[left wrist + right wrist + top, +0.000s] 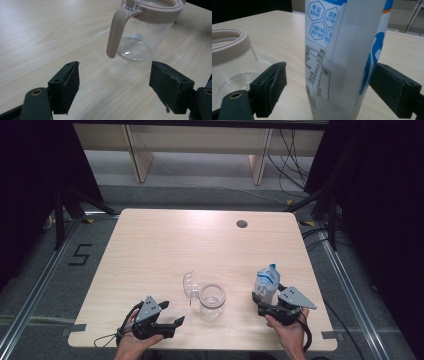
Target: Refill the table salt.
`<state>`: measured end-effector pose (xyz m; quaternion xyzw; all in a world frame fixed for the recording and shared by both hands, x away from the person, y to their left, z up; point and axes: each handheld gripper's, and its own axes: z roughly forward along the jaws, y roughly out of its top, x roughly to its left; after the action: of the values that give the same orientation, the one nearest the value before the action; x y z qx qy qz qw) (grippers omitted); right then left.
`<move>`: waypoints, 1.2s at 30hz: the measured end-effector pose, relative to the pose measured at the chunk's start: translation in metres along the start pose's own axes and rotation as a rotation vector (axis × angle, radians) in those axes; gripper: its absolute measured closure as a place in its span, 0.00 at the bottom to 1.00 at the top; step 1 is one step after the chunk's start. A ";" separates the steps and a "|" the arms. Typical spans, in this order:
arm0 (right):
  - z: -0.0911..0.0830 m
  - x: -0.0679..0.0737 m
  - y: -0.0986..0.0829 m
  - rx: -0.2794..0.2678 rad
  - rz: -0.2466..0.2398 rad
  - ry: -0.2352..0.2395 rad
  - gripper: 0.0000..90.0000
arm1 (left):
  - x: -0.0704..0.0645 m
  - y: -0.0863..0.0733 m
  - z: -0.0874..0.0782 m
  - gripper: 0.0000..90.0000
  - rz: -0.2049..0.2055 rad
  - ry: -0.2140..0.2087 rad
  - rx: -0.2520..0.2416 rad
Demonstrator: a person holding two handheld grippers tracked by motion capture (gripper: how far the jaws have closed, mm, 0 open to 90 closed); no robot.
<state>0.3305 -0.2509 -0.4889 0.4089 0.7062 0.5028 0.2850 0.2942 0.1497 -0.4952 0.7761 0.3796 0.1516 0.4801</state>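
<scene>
Salt bag (267, 281), white with blue print, stands upright on the table (165, 250) at its right front, between the right gripper's (261, 301) jaws. In the right gripper view the bag (342, 57) sits in the gap: right jaw pad close against or touching its side, left pad a little apart from it, so jaws spread, not clamped. Printed label boxes and a table of text face the camera.

Glass jar (212, 301) just left of the bag, near table front centre, upright, empty, mouth open. Its clear lid (189, 286) is flipped up and leans off the rim on the far-left side. In the left gripper view the jar (145, 32) has a pinkish-beige rim ring and a beige clasp arm (115, 32) hanging down its near side, tip free of the table. In the right gripper view the jar (232, 67) shows at left, near the bag but apart.

Left gripper (172, 314) rests low at the front left, held by the person's left hand (131, 342), jaws wide apart, nothing between them, pointed toward the jar and short of it. Right hand (289, 332) holds the right gripper from the front edge.

Round hole (242, 224) in the table near the far edge, well apart from everything. Floor mark "5" (80, 254) left of the table.
</scene>
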 end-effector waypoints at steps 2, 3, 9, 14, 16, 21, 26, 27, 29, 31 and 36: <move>0.000 -0.001 0.000 -0.002 -0.004 -0.011 0.17 | 0.000 0.000 0.000 0.26 -0.001 0.000 0.000; 0.001 -0.001 0.000 -0.006 -0.005 -0.012 0.17 | 0.000 0.000 0.000 0.26 0.015 -0.004 -0.001; 0.004 0.002 -0.001 0.007 -0.022 -0.032 0.17 | 0.000 0.000 0.000 0.27 0.019 -0.001 0.004; 0.006 0.003 -0.002 0.006 -0.040 -0.060 0.19 | -0.001 -0.001 0.000 0.27 0.015 -0.006 0.004; 0.007 0.003 -0.002 0.002 -0.032 -0.055 0.19 | 0.000 -0.001 -0.001 0.27 0.027 -0.002 0.006; 0.012 0.001 -0.004 0.016 -0.026 -0.063 0.20 | 0.000 -0.001 -0.001 0.27 0.026 -0.003 0.006; 0.014 -0.002 -0.005 0.004 -0.029 -0.065 0.23 | -0.001 -0.001 0.000 0.27 0.020 -0.003 0.007; 0.014 -0.002 -0.005 0.011 -0.030 -0.078 0.23 | -0.001 -0.001 0.000 0.27 0.015 -0.009 0.003; 0.015 -0.003 -0.007 0.011 -0.014 -0.066 0.24 | -0.002 -0.001 0.000 0.27 0.019 -0.002 0.008; 0.017 -0.005 -0.008 0.012 -0.005 -0.062 0.24 | -0.002 -0.001 -0.001 0.27 0.020 -0.007 0.008; 0.020 -0.006 -0.010 0.005 -0.008 -0.054 0.28 | -0.002 -0.001 -0.001 0.27 0.020 -0.003 0.009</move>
<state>0.3469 -0.2485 -0.5045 0.4200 0.7012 0.4889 0.3050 0.2923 0.1492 -0.4954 0.7821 0.3720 0.1535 0.4758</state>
